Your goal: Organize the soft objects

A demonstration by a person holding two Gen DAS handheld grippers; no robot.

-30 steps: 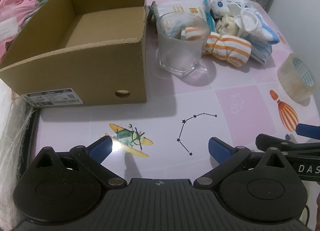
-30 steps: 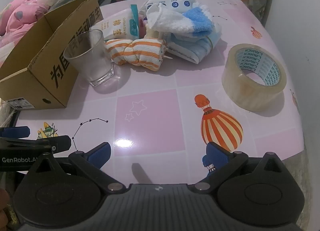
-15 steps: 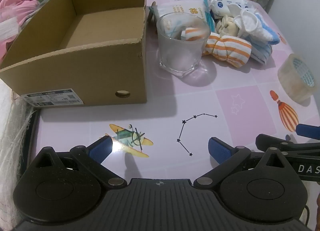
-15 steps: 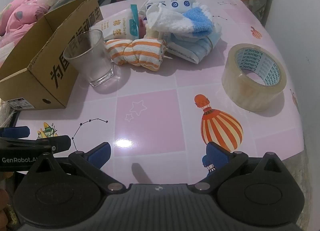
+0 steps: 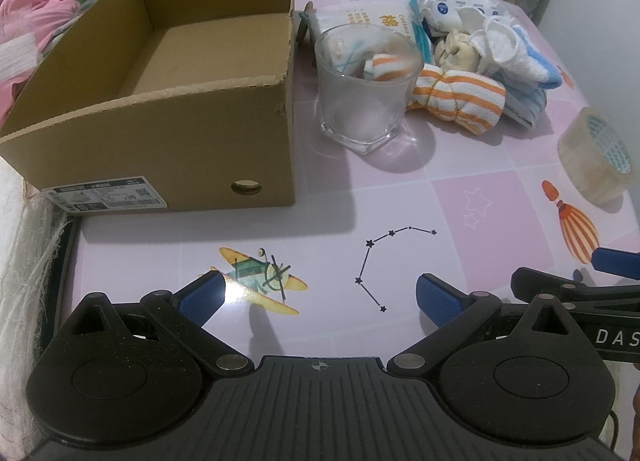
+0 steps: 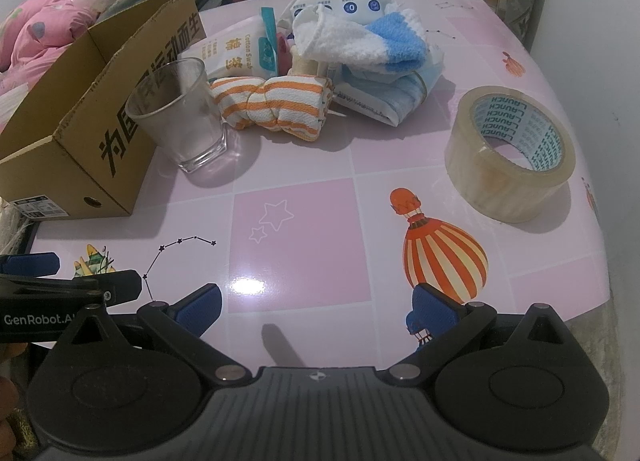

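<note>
Striped towel roll: touching glass; I risk toppling it
Box: empty
Left gripper: jaws wide, empty
Right gripper: jaws wide, empty

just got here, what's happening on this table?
Nothing is being handled. The left gripper and right gripper hover open and empty over the near edge of the table. The cardboard box is empty; the orange-striped towel and blue-and-white cloth lie untouched behind the glass.

No visible change, nothing moved, nothing shifted, no object displaced
</note>
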